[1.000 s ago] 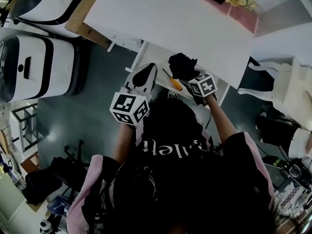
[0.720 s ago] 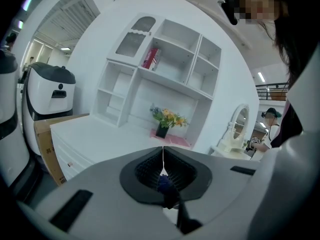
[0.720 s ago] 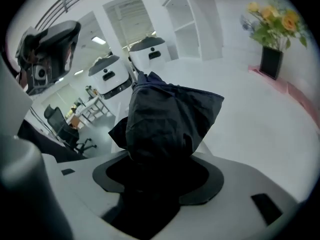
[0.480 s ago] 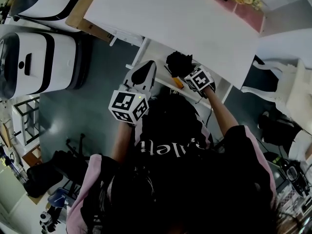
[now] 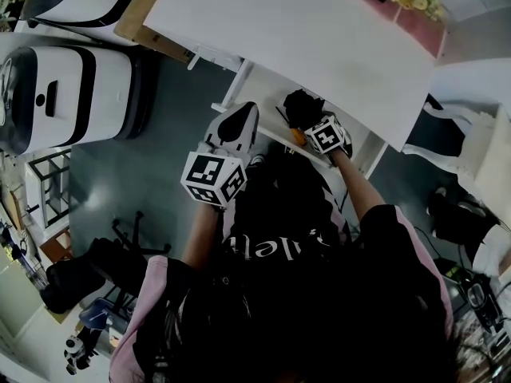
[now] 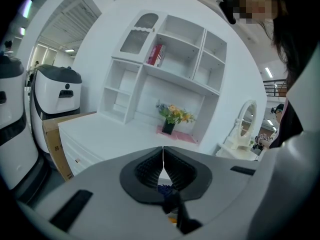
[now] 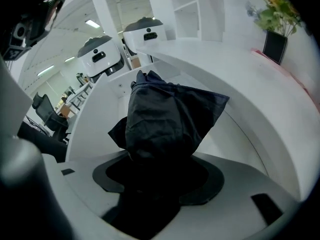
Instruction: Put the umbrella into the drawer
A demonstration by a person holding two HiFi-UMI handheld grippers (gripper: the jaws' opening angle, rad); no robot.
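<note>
**Right gripper (image 5: 313, 124) is holding the umbrella (image 5: 301, 106) over the open drawer (image 5: 262, 92)**

The right gripper's jaws are clamping the dark folded umbrella, whose bunched fabric is spreading out toward 12 o'clock from them. An orange piece (image 5: 298, 136) is showing at the bundle's 6 o'clock end. In the right gripper view, bare white drawer floor is lying open at 3 o'clock of the fabric and a drawer wall is running close by at 10 o'clock; whether the fabric is touching the floor cannot be told. The desk top (image 5: 303, 30) edge is overhanging the drawer at 12 o'clock. The left gripper (image 6: 163, 160) is hovering at 9 o'clock of the right one, by the drawer's left front corner, with its jaws pressing together on nothing.
</note>
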